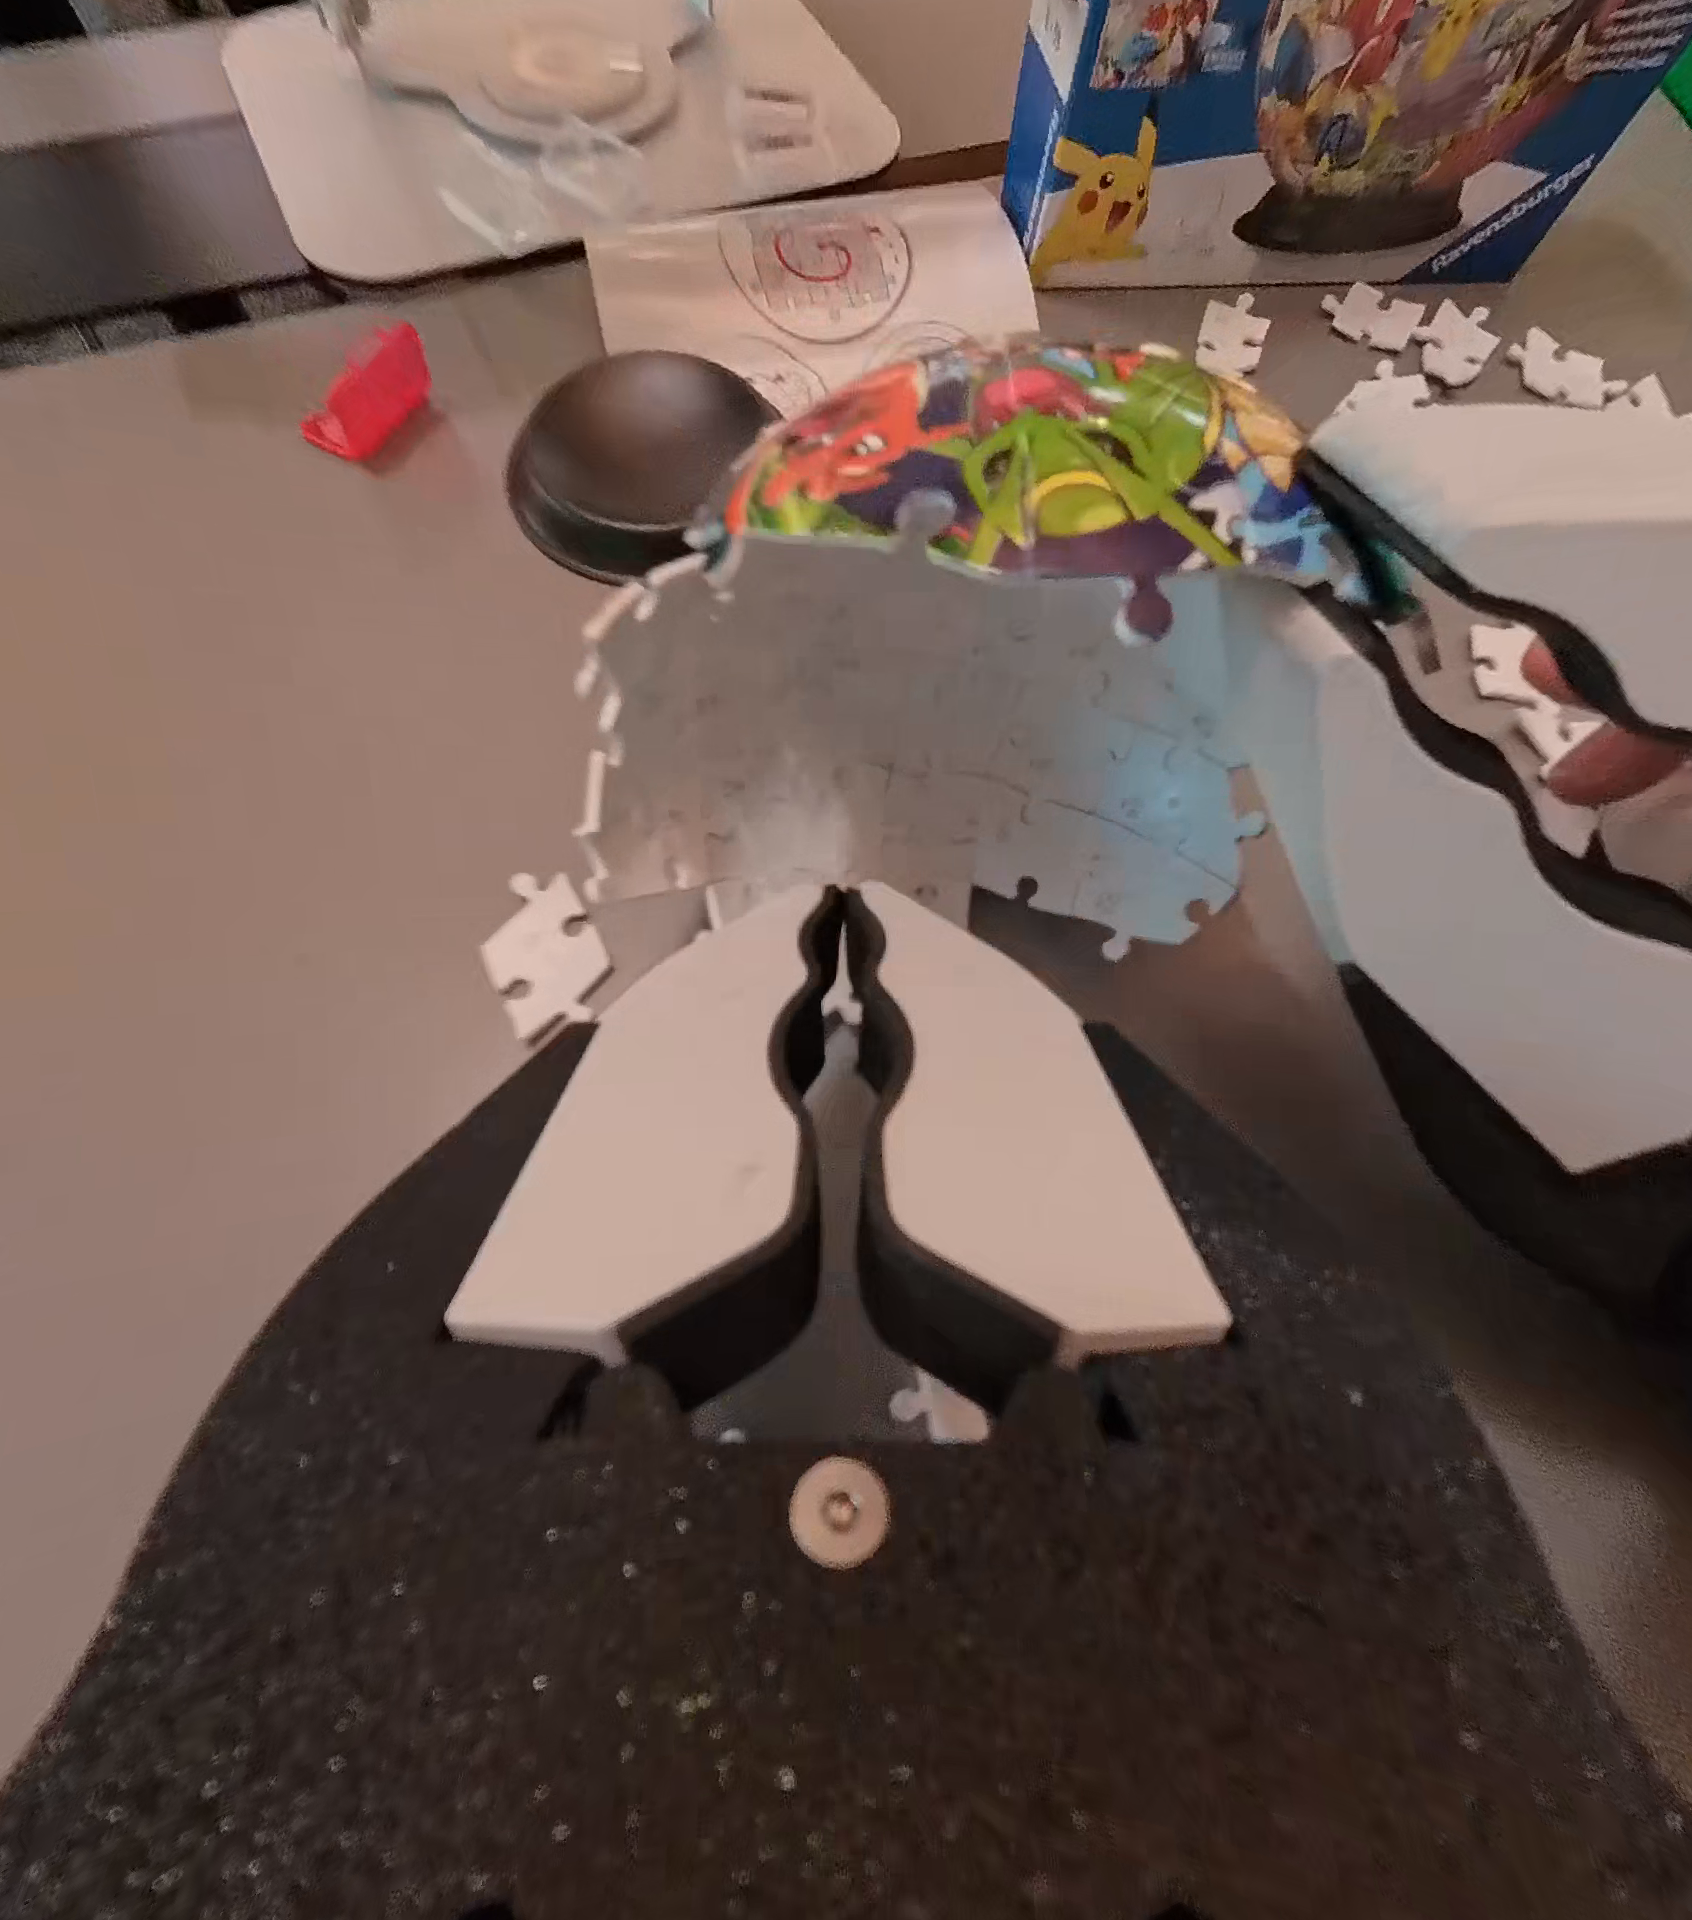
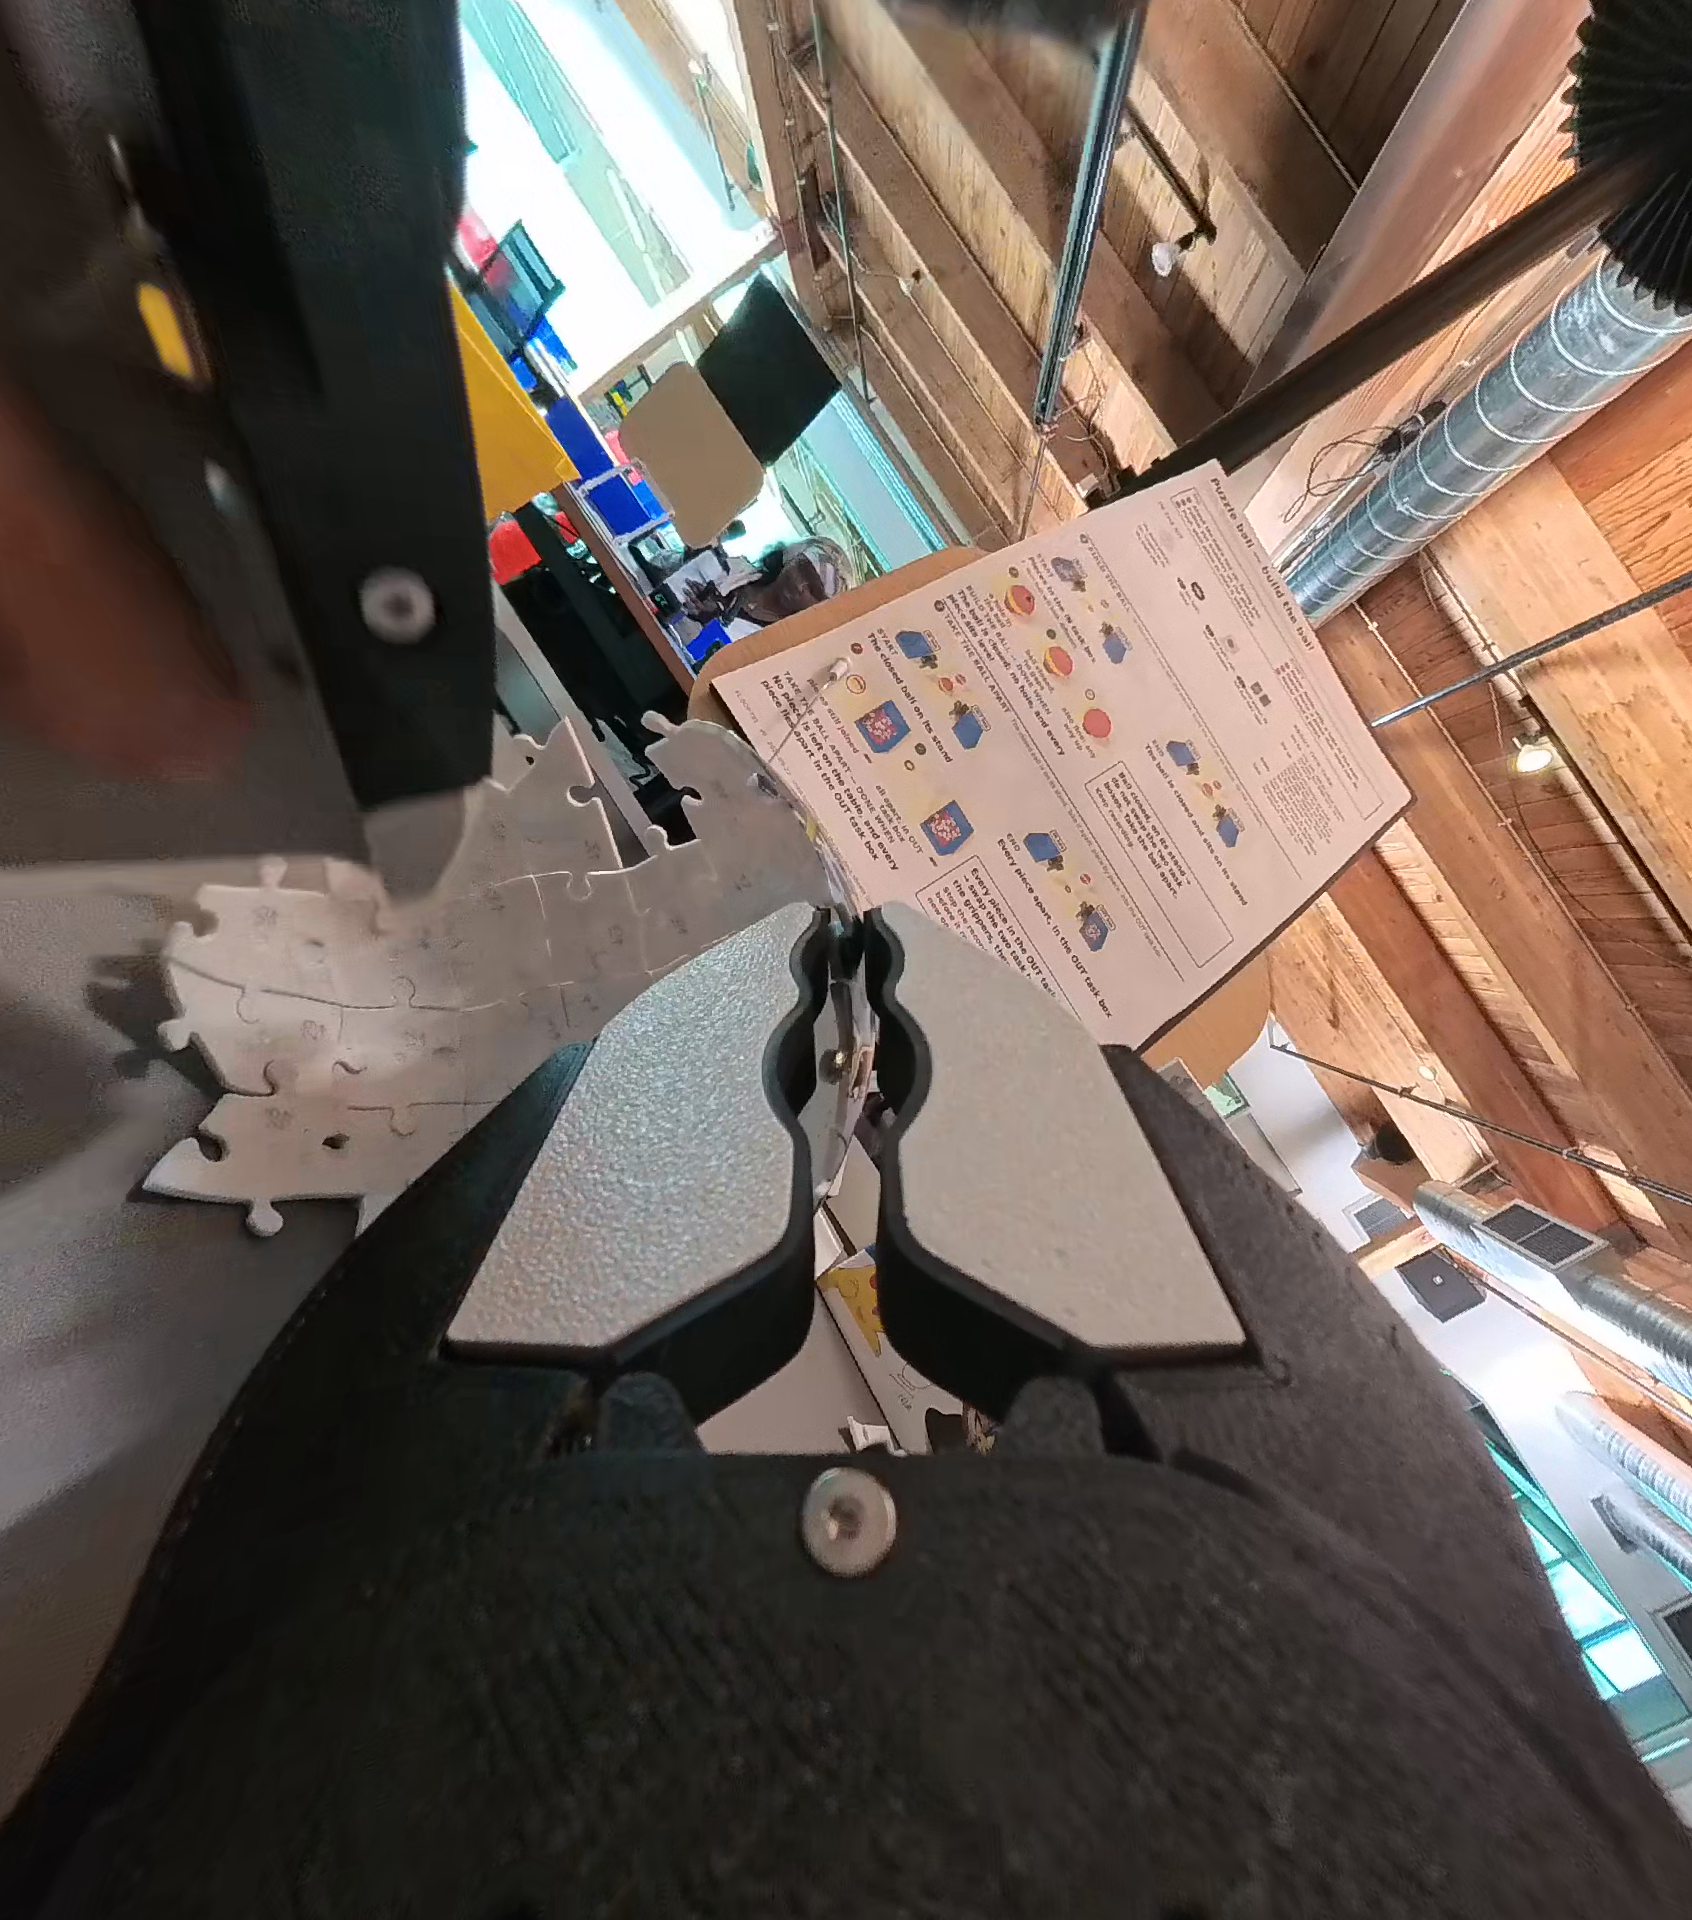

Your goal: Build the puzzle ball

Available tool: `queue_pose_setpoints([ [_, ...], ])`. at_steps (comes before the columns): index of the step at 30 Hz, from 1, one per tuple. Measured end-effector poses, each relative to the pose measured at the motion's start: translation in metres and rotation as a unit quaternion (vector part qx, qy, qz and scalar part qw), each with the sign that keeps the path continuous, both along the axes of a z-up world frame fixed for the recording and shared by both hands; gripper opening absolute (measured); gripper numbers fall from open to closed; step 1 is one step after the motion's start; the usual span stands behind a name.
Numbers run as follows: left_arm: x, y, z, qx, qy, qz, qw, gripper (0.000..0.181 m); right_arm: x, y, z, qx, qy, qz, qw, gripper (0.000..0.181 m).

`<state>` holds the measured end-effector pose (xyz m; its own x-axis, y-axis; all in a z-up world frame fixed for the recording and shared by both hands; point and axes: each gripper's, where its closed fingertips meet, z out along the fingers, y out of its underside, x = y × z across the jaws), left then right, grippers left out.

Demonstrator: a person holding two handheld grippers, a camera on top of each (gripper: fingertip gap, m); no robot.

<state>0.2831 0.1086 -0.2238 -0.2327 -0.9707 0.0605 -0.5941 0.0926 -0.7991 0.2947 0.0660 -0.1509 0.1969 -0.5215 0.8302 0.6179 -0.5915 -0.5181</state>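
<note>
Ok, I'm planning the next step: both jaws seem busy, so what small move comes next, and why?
Probably open the right gripper and fetch a loose piece: it and the left gripper both pinch the half-built shell, leaving none free.

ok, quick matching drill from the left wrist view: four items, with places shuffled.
1 red plastic piece
2 dark dome stand
3 puzzle box
4 half-built puzzle ball

a far right on the table
b pinched at its near edge by the left gripper
c far left
d just left of the ball's coloured shell

Pairs: 1-c, 2-d, 3-a, 4-b
</note>
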Motion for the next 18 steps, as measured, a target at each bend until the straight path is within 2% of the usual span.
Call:
queue_pose_setpoints([
  [2, -0.003, 0.004, 0.003, 0.022, -0.001, -0.025, 0.999, 0.000, 0.000, 0.001, 0.000, -0.001, -0.001, 0.001, 1.000, 0.006],
  [5, -0.007, -0.011, -0.012, 0.058, 0.011, -0.088, 0.994, 0.001, -0.001, 0.002, 0.000, -0.001, -0.002, 0.003, 1.000, 0.006],
  [8, -0.003, -0.026, -0.025, 0.095, 0.014, -0.110, 0.989, 0.000, -0.001, 0.001, 0.000, 0.000, 0.000, 0.001, 1.000, 0.006],
  [11, 0.008, -0.029, -0.037, 0.118, 0.023, -0.098, 0.988, 0.000, 0.000, -0.001, 0.000, 0.003, 0.002, 0.000, 1.000, 0.006],
  [14, 0.012, -0.027, -0.048, 0.103, 0.052, -0.081, 0.990, 0.000, 0.001, -0.002, 0.000, 0.007, 0.005, -0.001, 1.000, 0.006],
  [18, 0.016, -0.027, -0.049, 0.093, 0.055, -0.077, 0.991, 0.000, 0.002, -0.001, 0.000, 0.012, 0.010, 0.001, 1.000, 0.006],
])
